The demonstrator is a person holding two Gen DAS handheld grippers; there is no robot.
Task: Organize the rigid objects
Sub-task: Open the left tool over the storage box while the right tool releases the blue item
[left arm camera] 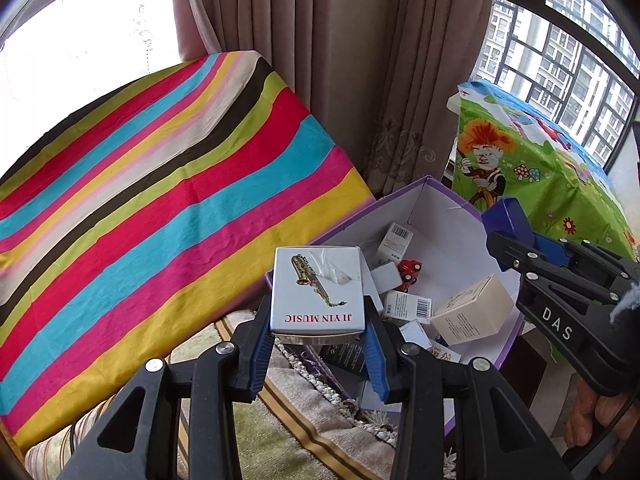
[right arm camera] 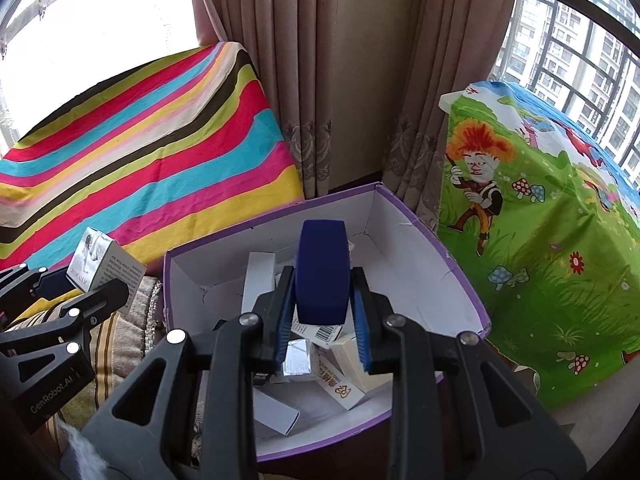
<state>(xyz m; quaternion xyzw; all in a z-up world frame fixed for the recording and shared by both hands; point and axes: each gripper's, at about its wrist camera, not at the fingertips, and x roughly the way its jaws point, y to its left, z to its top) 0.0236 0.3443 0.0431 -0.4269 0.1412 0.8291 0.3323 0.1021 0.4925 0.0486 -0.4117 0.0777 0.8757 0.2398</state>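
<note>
Left wrist: "JI YIN MUSIC" box [left arm camera: 317, 290]

From my feed I see a striped cloth [left arm camera: 160, 184] in red, cyan, yellow, pink, green and dark bands, draped over something bulky on the left. Behind it hangs a brownish curtain [left arm camera: 320, 60] with an embroidered hem, falling between two bright windows. Through the right window [left arm camera: 560, 60] I make out tall apartment blocks behind a dark grid of bars. On the right stands a cartoon-printed cover [right arm camera: 540, 220], green with a red-haired figure, mushrooms and flowers, pulled over a boxy shape. Low on the left lies a patterned rug [left arm camera: 288, 420] with brown stripes and a corded edge, next to the striped cloth.
</note>
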